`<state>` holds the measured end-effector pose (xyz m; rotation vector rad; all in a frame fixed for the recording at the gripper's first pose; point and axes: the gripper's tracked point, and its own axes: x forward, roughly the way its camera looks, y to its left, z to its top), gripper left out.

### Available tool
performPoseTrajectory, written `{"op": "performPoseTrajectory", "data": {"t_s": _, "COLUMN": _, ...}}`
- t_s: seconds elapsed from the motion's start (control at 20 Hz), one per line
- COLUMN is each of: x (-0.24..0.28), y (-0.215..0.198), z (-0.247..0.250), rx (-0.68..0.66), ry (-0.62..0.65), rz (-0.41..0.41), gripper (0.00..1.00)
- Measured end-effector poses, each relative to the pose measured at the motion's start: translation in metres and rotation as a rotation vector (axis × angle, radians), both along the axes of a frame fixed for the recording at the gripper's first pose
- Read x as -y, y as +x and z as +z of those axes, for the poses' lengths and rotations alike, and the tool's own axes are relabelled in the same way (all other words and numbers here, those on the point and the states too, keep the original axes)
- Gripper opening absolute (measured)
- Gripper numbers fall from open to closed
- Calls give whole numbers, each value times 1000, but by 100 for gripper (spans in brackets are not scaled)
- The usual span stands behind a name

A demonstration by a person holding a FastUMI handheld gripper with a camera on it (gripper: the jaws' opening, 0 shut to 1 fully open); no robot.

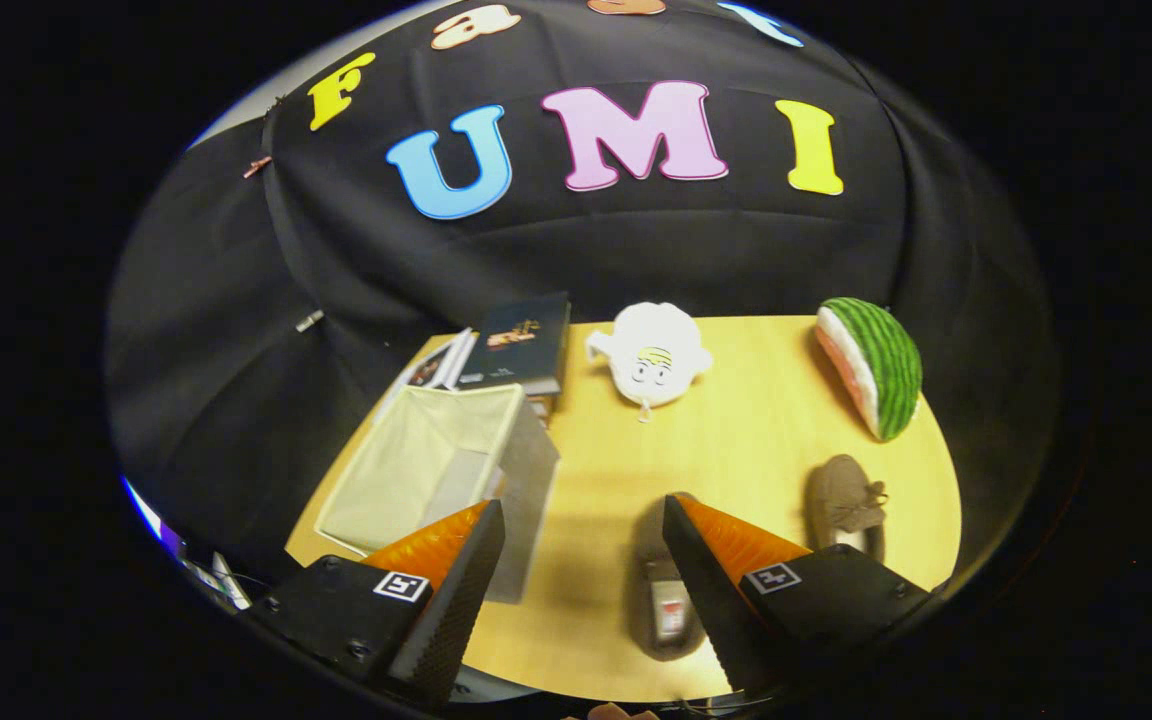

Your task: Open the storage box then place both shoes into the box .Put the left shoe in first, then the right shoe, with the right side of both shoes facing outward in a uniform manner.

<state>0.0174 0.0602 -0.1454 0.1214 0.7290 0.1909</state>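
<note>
A fabric storage box [436, 470] with a pale lining stands open on the wooden table [736, 440], just ahead of my left finger. One brown moccasin shoe [664, 610] lies below and just ahead of my right finger, partly hidden by it. A second brown shoe [846, 505] with a bow lies further right on the table. My gripper [584, 525] hovers above the table, open, with nothing between its fingers.
A stack of books [516, 350] sits behind the box. A white plush toy [651, 355] lies at the table's far middle. A watermelon-slice cushion [876, 365] rests at the far right. Bare tabletop lies between the box and the shoes.
</note>
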Motion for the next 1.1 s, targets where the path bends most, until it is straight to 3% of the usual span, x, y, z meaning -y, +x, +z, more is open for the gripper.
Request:
{"op": "performPoseTrajectory", "data": {"t_s": 0.2, "x": 42, "y": -34, "z": -40, "rx": -112, "ry": -83, "rz": 32, "gripper": 99}}
{"op": "performPoseTrajectory", "data": {"t_s": 0.4, "x": 73, "y": -41, "z": -84, "rx": -183, "ry": -145, "rz": 54, "gripper": 99}}
{"op": "performPoseTrajectory", "data": {"t_s": 0.75, "x": 77, "y": -27, "z": -171, "rx": -369, "ry": -81, "rz": 84, "gripper": 99}}
{"op": "performPoseTrajectory", "data": {"t_s": 1.0, "x": 81, "y": -6, "z": -189, "rx": -357, "ry": -72, "rz": 46, "gripper": 99}}
{"op": "performPoseTrajectory", "data": {"t_s": 1.1, "x": 71, "y": -7, "z": -194, "rx": -370, "ry": -46, "rz": 67, "gripper": 97}}
